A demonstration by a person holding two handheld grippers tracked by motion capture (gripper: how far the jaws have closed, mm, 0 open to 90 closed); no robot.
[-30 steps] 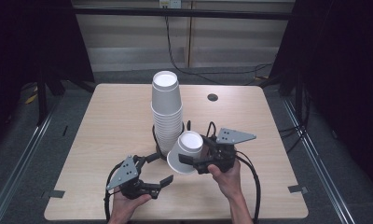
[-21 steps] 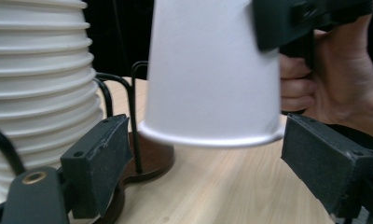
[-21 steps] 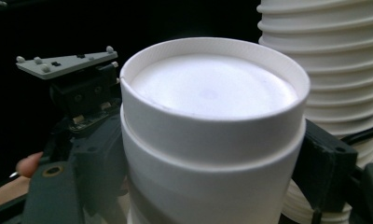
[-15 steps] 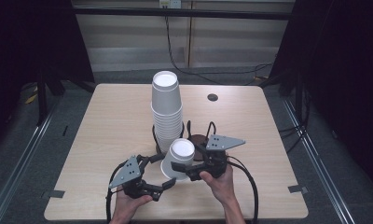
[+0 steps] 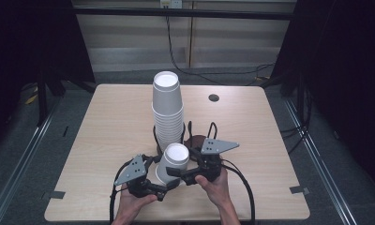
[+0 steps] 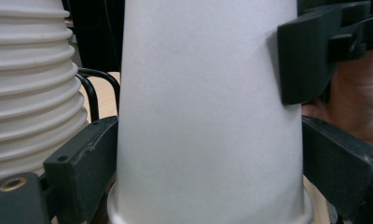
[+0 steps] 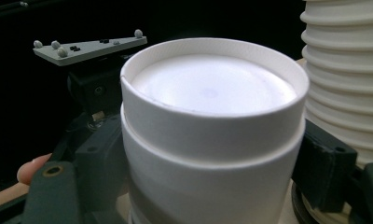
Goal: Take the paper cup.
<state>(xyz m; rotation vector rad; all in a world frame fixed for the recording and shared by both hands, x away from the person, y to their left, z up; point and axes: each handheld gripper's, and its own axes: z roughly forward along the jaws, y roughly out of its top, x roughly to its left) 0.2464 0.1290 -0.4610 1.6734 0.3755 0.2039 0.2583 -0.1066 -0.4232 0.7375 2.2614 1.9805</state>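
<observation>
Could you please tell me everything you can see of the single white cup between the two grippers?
The white cup looks like plain paper, tapered and upside down, its recessed base on top and its rolled rim at the table. It stands just in front of the tall stack of cups. The right gripper clamps its wall; the left gripper straddles it near the rim, its jaws having just been opening.

The high view looked down and forward from above your side of the table [image 5: 106, 122], taking in the whole top. The left gripper view sat very near the upturned cup [image 6: 208, 116], level with its wall, the cup stack [image 6: 31, 88] beside the cup. The right gripper view faced the same cup [image 7: 212, 140] from its opposite side, just below its base. All three views shared that cup [image 5: 173, 161].
</observation>
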